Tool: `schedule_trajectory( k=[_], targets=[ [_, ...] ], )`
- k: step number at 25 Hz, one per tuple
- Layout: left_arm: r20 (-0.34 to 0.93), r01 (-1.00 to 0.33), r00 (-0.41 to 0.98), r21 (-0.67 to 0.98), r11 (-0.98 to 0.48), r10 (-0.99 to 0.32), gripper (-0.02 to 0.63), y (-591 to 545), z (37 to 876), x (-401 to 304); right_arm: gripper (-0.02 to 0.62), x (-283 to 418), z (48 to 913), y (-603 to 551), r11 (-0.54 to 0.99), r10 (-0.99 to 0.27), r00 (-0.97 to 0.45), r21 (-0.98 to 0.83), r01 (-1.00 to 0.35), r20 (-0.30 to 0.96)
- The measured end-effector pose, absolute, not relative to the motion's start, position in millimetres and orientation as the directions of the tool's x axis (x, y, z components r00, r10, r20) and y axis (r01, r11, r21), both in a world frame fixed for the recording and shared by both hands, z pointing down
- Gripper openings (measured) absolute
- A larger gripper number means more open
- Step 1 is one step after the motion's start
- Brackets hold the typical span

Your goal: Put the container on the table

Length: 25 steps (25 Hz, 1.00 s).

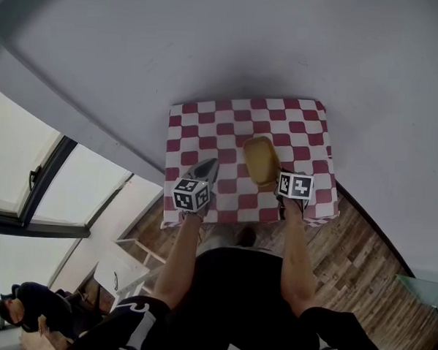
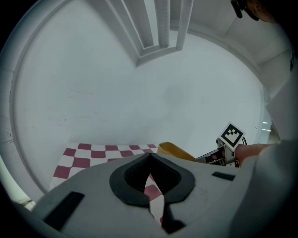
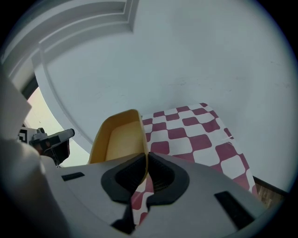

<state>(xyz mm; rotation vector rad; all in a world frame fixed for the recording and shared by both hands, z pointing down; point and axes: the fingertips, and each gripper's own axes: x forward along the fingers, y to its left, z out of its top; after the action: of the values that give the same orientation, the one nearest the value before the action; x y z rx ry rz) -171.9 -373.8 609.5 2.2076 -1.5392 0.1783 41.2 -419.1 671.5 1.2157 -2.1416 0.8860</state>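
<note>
From the head view, the yellow container point(image 1: 261, 162) is over the red-and-white checked desk point(image 1: 229, 127), near its front edge. The right claw point(image 1: 278, 182) holds it by one side wall. I cannot tell if its bottom is down yet. The left claw point(image 1: 208, 166) hangs beside it, not touching.

In the left gripper view, the left claw point(image 2: 150, 160) is pressed together with nothing in it. It looks like a spare helper.

In the right gripper view, the right claw point(image 3: 145, 160) pinches the thin wall of the container point(image 3: 118, 137), so the container tips up a little.
</note>
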Motion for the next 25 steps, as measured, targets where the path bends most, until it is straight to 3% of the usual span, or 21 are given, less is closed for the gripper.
schedule_trajectory(
  k=[25],
  targets=[
    [0.421, -0.929, 0.335, 0.296, -0.221, -0.843, 0.026, -388, 636, -204, 0.035, -1, 701, -444, 0.424, -0.469, -0.488, -0.297, -0.855, 0.736]
  ],
)
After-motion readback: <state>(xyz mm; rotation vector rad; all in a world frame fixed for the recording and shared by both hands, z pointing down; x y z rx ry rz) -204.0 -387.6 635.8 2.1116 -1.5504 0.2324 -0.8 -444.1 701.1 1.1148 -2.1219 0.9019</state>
